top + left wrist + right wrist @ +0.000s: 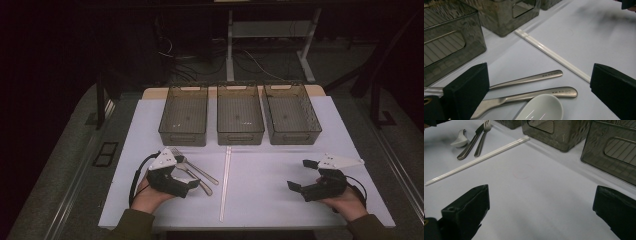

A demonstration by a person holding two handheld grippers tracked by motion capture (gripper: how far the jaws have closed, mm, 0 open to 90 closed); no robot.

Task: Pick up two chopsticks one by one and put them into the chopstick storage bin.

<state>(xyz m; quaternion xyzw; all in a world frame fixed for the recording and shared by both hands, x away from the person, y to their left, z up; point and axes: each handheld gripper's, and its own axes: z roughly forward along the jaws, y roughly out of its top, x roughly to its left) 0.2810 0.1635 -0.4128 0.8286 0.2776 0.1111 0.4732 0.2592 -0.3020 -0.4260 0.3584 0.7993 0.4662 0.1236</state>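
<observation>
Left gripper (192,176): jaws spread, empty, above the cutlery.
Right gripper (303,175): spread, empty.
Advice: straddle the spoon (541,108) bowl, avoiding knife (529,96) and fork (529,79).

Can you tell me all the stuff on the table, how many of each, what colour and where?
bins: 3, smoky grey see-through, in a row at the far side of the table, nothing visible inside
chopsticks: 1 pair, white, lying together down the middle of the table
fork: 1, silver, near-left part of the table, by the left gripper
knife: 1, silver, right beside the fork
soup spoon: 1, white, next to the knife, just in front of the left gripper
table cover: 1, white, under everything
left gripper: 1, black, open, over the cutlery, holding nothing
right gripper: 1, black, open, over bare cover at the near right
hands: 2, one holding each gripper
</observation>
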